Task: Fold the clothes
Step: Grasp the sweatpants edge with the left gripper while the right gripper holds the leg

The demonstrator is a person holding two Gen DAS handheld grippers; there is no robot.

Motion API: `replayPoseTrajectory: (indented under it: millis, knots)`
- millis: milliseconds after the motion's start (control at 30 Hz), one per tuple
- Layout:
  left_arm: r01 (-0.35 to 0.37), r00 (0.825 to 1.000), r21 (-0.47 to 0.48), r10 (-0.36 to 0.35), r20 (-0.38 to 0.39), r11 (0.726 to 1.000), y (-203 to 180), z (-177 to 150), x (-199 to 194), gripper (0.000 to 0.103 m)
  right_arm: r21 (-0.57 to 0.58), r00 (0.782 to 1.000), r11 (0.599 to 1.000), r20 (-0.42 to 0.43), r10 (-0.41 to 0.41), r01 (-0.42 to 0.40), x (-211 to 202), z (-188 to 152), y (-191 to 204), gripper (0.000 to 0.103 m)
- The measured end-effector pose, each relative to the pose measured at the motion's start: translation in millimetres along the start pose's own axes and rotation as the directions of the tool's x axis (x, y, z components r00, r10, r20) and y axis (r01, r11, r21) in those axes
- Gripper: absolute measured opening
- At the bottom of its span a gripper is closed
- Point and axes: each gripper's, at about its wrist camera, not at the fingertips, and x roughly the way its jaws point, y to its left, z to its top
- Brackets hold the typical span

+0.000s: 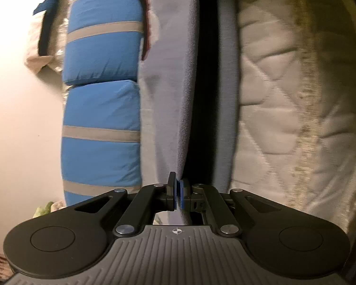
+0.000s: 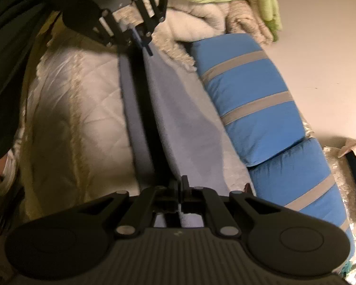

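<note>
now both pinching: left gripper (image 1: 177, 193) pressed shut on 1 corner of grey garment (image 1: 170, 90), right gripper (image 2: 180, 186) clamped on the other end. garment stretched taut between them, above quilted bedding (image 2: 78, 109), beside blue striped pillows (image 2: 256, 104).

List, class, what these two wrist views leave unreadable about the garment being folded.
- Grey garment: its type cannot be told; the top edge of the left wrist view cuts it off.
- Its inner face: lost in the dark fold, both views.
- Left gripper: small and dim in the right wrist view.
- Right gripper: its pinch point is shadowed.
</note>
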Motion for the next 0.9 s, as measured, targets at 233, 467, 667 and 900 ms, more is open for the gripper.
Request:
replayPoseTrajectory:
  millis: [233,467,667,900]
  knots:
    - [0.013,1.0,0.01,-0.013,-0.02,1.0,-10,-3,14,0.005,-0.026,1.0,1.0,-0.02,0.008,-0.009,3,-1,8,0.003]
    - [-0.026,0.996,-0.061,0.02,-0.087,0.998,2,-20,40,0.037,-0.027,1.0,1.0,-0.028,0.008,-0.009,5,-1,10,0.004]
    - [-0.035,0.989,-0.086,0.022,-0.148,0.996,7,-40,59,0.037,-0.028,1.0,1.0,-0.03,0.009,-0.009,6,-1,11,0.005]
    - [-0.036,0.97,-0.058,0.021,-0.241,0.998,2,-76,72,0.033,-0.017,1.0,1.0,-0.019,0.011,-0.011,4,-1,7,0.005]
